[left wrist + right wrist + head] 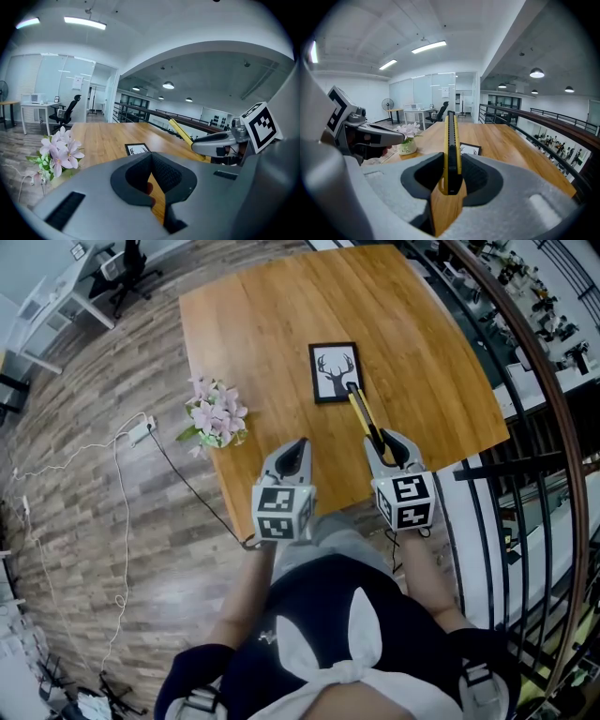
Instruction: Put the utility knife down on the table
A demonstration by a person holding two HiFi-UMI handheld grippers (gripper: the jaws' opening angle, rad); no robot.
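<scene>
While hovering over smooth wooden table [253, 324], right gripper [389, 443] pinches slim yellow-black utility knife [360, 412]; left gripper [298, 447] pressed together.

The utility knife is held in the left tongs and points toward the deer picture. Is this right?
No: it is the right tongs that hold the utility knife, as the right gripper view shows. It does point toward the deer picture.

- the room was bright, with long ceiling lights [84, 22] shining from above.
- the table [281, 324] had a soft shine and only faint shadows.
- every picture curved at its edges, with dark corners.
</scene>
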